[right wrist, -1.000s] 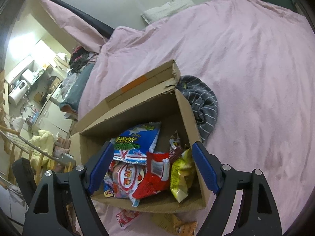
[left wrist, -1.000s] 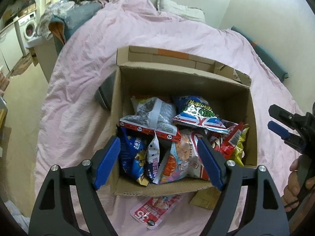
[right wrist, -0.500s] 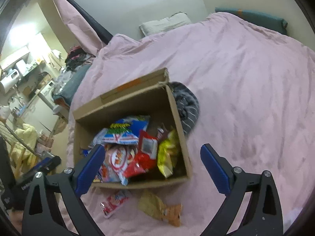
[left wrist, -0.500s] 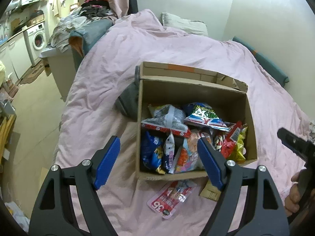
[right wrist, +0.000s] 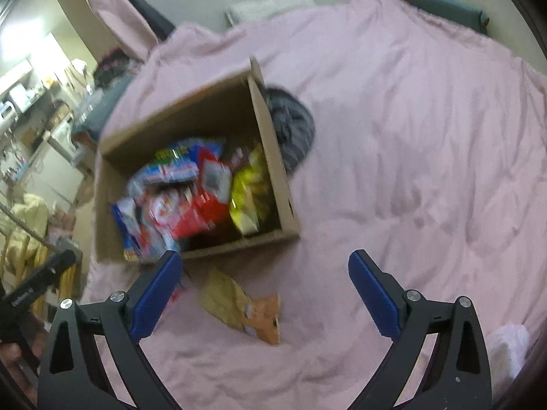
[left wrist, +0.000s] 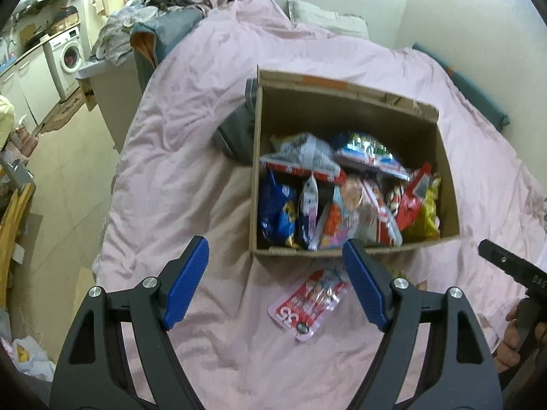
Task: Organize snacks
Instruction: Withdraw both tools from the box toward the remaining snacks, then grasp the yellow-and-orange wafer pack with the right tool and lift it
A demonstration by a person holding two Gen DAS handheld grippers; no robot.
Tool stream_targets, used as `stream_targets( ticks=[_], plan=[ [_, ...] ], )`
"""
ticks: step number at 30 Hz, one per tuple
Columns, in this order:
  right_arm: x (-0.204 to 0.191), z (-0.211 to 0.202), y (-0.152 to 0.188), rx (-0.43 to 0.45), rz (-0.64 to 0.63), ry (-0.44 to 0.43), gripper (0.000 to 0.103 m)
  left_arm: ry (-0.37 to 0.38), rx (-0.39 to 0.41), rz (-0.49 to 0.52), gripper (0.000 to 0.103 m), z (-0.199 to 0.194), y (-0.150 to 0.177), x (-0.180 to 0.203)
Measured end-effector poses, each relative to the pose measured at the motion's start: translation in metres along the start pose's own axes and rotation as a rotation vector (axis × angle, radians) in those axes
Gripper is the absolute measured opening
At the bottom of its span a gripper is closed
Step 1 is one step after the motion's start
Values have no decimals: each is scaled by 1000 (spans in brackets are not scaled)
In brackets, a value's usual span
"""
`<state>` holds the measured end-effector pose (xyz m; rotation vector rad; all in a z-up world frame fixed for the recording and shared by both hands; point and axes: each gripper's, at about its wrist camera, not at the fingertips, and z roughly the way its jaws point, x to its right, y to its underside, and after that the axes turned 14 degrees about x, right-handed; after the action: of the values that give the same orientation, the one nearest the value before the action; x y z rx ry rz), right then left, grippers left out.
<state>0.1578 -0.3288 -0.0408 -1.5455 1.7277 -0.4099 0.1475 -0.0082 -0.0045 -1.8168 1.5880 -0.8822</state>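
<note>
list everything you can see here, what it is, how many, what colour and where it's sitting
cardboard box: one, brown, open, on the bed
snack bags: a pile, count unclear, blue, red, yellow, white, inside the box
flat snack pack: one, red and pink, on the cover in front of the box
crumpled snack bag: one, tan and orange, on the cover in front of the box
bed cover: one, pink, under everything
dark cloth: one, grey, bunched against the box's outer side
pillow: one, pale, at the wall
washing machine: one, white, in the room beside the bed
left gripper: blue fingers, open, empty
right gripper: blue fingers, just opened wider, empty
hand: one, on the right gripper's handle
</note>
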Motion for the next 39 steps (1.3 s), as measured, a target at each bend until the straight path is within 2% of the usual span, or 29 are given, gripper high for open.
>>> stream_targets(
  ticks=[3, 5, 7, 9, 15, 18, 21, 24, 26, 28, 31, 35, 37, 39],
  plan=[
    [6, 17, 13, -96, 26, 15, 100, 5, -20, 1, 78, 1, 6, 2],
    [7, 35, 24, -195, 12, 79, 100, 8, -39, 0, 78, 4, 9, 3],
    [5, 51, 32, -268, 16, 95, 100, 10, -50, -3, 78, 5, 10, 3],
    [-3, 62, 37, -297, 5, 84, 100, 10, -51, -2, 78, 6, 10, 3],
    [-42, 93, 46, -337, -151, 107, 100, 9, -67, -19, 78, 9, 11, -1],
    [-53, 111, 55, -397, -198, 108, 99, -4, -67, -13, 78, 10, 11, -6],
    [-53, 120, 63, -444, -190, 94, 86, -22, -73, -24, 78, 10, 13, -15],
    [-47, 117, 62, -443, -164, 77, 83, -23, -87, -53, 78, 12, 15, -21],
    [-39, 115, 61, -438, -151, 83, 73, -22, -100, -70, 78, 15, 15, -23],
    [-33, 112, 59, -429, -126, 78, 55, -20, -105, -79, 78, 16, 14, -22],
    [-28, 105, 55, -410, -99, 53, 36, -12, -109, -73, 78, 18, 14, -16],
    [-26, 88, 51, -394, -78, -24, 29, -33, -132, -24, 78, 23, 21, -9],
    [-25, 78, 51, -385, -75, -59, 27, -36, -169, -5, 78, 30, 26, -8],
    [-28, 68, 47, -372, -67, -80, 27, -22, -254, 46, 78, 44, 37, -2]
  ],
)
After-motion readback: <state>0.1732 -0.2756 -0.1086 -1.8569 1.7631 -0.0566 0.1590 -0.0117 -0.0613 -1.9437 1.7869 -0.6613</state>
